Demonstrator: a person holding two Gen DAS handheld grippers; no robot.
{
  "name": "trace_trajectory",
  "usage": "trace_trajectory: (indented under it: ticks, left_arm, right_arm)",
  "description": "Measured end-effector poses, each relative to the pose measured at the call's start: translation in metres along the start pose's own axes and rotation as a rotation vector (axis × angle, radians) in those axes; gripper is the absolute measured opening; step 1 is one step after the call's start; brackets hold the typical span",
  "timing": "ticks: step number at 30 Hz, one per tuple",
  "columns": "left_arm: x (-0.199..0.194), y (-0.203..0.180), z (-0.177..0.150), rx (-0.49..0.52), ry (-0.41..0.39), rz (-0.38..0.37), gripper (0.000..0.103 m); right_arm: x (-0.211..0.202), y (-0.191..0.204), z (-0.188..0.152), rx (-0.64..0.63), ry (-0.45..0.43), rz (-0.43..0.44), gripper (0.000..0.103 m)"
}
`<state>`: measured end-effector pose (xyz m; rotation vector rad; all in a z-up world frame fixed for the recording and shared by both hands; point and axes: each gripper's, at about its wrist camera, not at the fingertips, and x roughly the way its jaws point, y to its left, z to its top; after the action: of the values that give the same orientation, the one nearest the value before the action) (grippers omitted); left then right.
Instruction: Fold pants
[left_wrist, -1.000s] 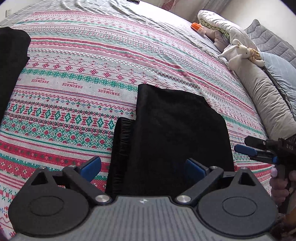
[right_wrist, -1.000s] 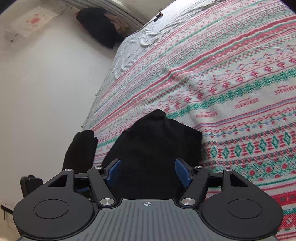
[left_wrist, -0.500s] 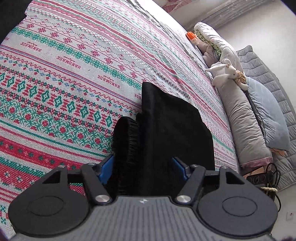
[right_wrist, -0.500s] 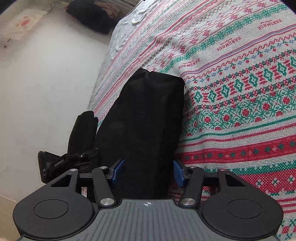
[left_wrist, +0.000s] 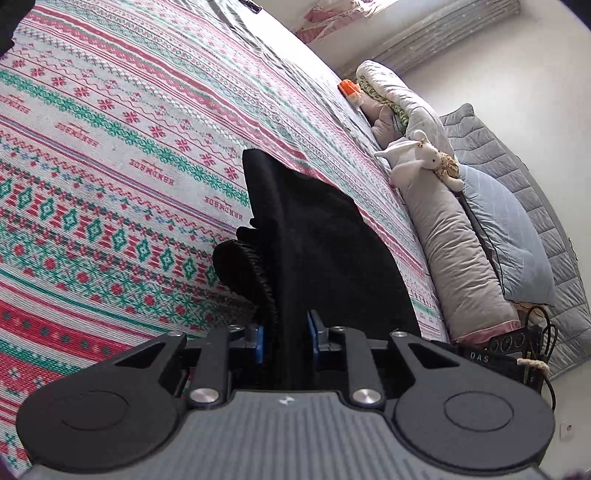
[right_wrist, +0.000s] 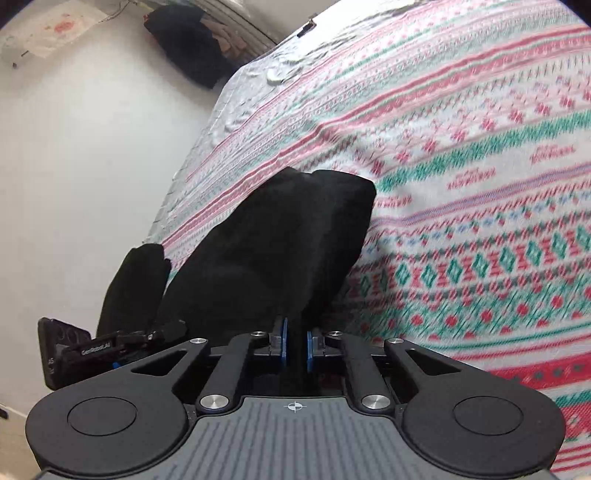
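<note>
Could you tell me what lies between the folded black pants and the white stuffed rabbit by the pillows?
In the left wrist view, only bare patterned red, green and white bedspread lies between the folded black pants and the white stuffed rabbit.

Home bedroom: patterned bedspread (left_wrist: 110, 155), pillows (left_wrist: 461, 258), plush rabbit (left_wrist: 417, 158)

We could not see the pants' (left_wrist: 317, 258) near edge, hidden behind the left gripper (left_wrist: 284, 339). The bedspread (right_wrist: 480, 221) was blurred in the right wrist view, its lettering unreadable.
</note>
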<state>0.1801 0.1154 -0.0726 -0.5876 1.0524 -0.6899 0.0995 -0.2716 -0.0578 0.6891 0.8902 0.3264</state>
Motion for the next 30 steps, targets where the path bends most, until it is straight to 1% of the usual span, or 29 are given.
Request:
trace_trajectory:
  ticks: [2, 3, 4, 6, 7, 9, 11, 13, 14, 15, 16, 17, 18, 20, 23, 27, 30]
  left_arm:
    - [0.008, -0.003, 0.001, 0.017, 0.002, 0.042, 0.044]
    - [0.01, -0.004, 0.001, 0.027, 0.0, 0.07, 0.05]
    - [0.012, -0.004, 0.002, 0.038, 0.002, 0.088, 0.052]
    - [0.014, -0.003, 0.002, 0.042, 0.002, 0.094, 0.057]
    - [0.015, -0.002, 0.003, 0.04, 0.005, 0.096, 0.059]
    - [0.02, 0.001, 0.002, 0.025, 0.011, 0.1, 0.061]
    - [0.026, 0.002, 0.003, -0.009, 0.008, 0.075, 0.061]
    - [0.029, -0.001, 0.003, -0.002, -0.003, 0.083, 0.056]
    - [0.031, -0.006, 0.003, 0.013, -0.012, 0.084, 0.049]
    - [0.03, -0.01, 0.002, 0.026, -0.03, 0.088, 0.043]
    - [0.03, -0.015, 0.002, 0.042, -0.044, 0.092, 0.042]
    - [0.029, -0.021, 0.004, 0.058, -0.06, 0.094, 0.04]
    - [0.03, -0.026, 0.007, 0.062, -0.075, 0.09, 0.039]
    - [0.033, -0.032, 0.015, 0.058, -0.098, 0.082, 0.039]
    - [0.046, -0.044, 0.034, 0.059, -0.111, 0.073, 0.038]
    - [0.07, -0.064, 0.064, 0.091, -0.138, 0.053, 0.038]
    - [0.096, -0.079, 0.088, 0.102, -0.134, 0.04, 0.038]
  right_arm:
    - [-0.002, -0.01, 0.01, 0.031, -0.005, -0.008, 0.016]
    - [-0.001, -0.016, 0.013, 0.06, 0.003, -0.012, 0.02]
    - [0.0, -0.022, 0.014, 0.084, 0.007, -0.02, 0.023]
    - [0.002, -0.032, 0.011, 0.098, 0.003, -0.05, 0.04]
    - [0.004, -0.036, 0.009, 0.106, 0.007, -0.057, 0.041]
    - [0.007, -0.041, 0.006, 0.122, 0.013, -0.015, 0.041]
    - [0.01, -0.044, 0.003, 0.145, 0.04, 0.029, 0.041]
    - [0.014, -0.044, -0.001, 0.154, 0.044, 0.058, 0.038]
    - [0.016, -0.042, -0.002, 0.152, 0.039, 0.053, 0.028]
    - [0.018, -0.038, -0.002, 0.143, 0.04, 0.026, 0.019]
    - [0.02, -0.034, -0.001, 0.129, 0.034, 0.009, 0.017]
    - [0.019, -0.029, 0.0, 0.115, 0.021, 0.0, 0.012]
    - [0.018, -0.023, 0.003, 0.094, 0.005, -0.014, 0.011]
    - [0.014, -0.011, 0.013, 0.051, -0.035, -0.032, 0.009]
    - [0.006, -0.004, 0.036, 0.04, -0.091, -0.027, 0.009]
    - [-0.003, -0.003, 0.068, 0.052, -0.18, -0.032, 0.009]
    - [-0.008, -0.006, 0.094, 0.042, -0.244, -0.058, 0.009]
